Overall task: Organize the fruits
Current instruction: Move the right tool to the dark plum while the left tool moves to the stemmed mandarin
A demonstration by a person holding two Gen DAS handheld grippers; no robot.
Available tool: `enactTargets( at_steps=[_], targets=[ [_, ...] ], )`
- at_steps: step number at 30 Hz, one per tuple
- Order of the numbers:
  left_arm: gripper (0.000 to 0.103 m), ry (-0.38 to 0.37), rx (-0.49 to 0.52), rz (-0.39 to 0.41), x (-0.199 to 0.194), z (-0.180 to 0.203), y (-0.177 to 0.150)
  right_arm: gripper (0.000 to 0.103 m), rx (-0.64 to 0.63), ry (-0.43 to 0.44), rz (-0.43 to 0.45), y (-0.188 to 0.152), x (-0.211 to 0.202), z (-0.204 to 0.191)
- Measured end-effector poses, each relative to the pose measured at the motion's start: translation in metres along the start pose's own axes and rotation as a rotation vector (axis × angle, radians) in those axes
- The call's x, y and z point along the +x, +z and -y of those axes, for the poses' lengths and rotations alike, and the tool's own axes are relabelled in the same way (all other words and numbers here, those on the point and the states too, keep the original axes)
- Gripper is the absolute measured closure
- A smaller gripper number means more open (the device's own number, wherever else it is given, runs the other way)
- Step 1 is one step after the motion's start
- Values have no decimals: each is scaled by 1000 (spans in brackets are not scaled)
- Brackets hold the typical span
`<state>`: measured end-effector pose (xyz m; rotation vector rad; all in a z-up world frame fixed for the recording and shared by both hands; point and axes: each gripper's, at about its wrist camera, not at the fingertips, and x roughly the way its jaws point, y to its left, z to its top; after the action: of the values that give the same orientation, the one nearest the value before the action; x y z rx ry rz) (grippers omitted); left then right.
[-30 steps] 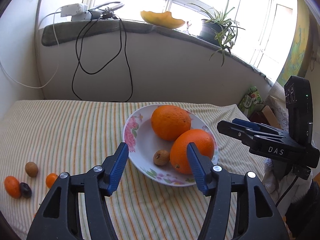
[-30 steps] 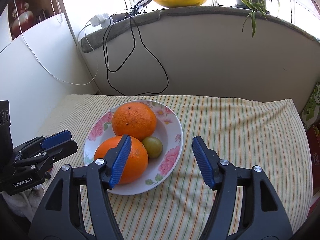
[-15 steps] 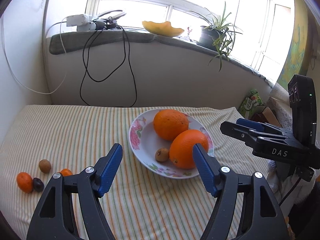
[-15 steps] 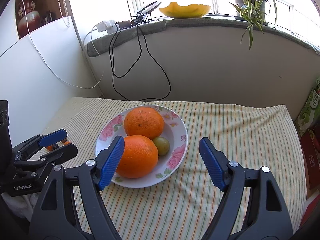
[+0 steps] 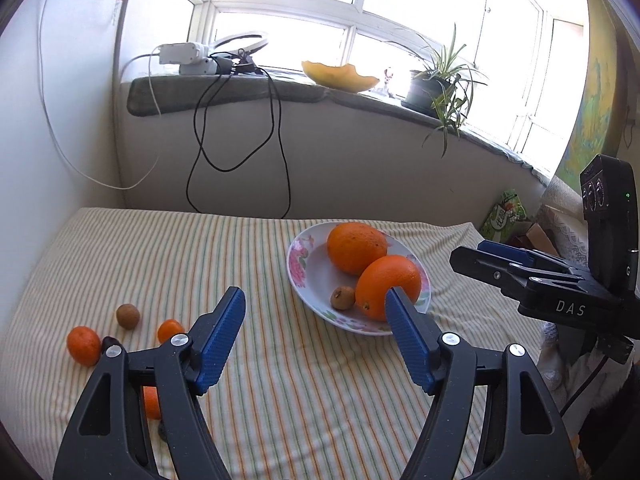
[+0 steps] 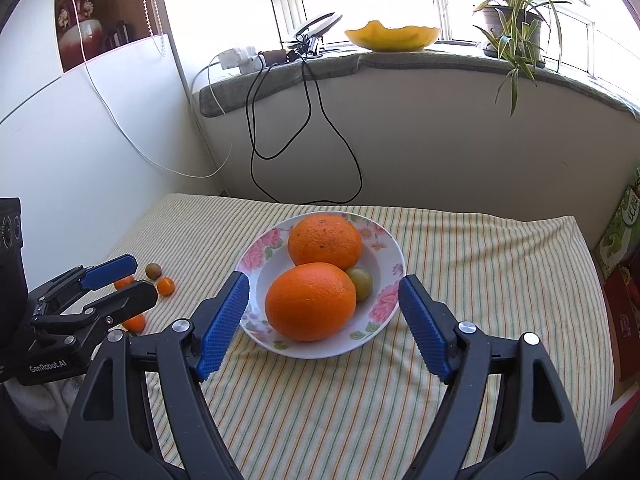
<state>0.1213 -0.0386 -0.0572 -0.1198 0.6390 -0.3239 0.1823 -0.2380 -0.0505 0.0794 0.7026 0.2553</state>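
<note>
Beside the plate (image 6: 256,254), "GenRobot.AI" left tool (image 6: 120,280) and "DAS" right tool (image 5: 480,254), both wide, empty.

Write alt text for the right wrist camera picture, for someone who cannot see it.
An open blue-tipped claw hovers in front of a flowered plate that holds two big oranges and one small greenish fruit, on a striped cloth. To the left, a second claw is above small loose fruits.

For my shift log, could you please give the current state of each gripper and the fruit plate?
left gripper: open, empty
right gripper: open, empty
plate: upright, holding two oranges and one small fruit
small fruits: loose on the cloth, off the plate
</note>
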Motion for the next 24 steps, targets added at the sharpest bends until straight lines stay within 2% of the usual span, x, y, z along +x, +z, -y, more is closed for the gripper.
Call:
enactTargets(
  at_steps=[12, 24],
  targets=[
    [31, 92, -69, 14, -39, -50, -28, 23, -74, 68, 2, -11, -12, -42],
    [32, 154, -138, -40, -61, -96, -74, 23, -148, 151, -35, -18, 3, -94]
  ],
)
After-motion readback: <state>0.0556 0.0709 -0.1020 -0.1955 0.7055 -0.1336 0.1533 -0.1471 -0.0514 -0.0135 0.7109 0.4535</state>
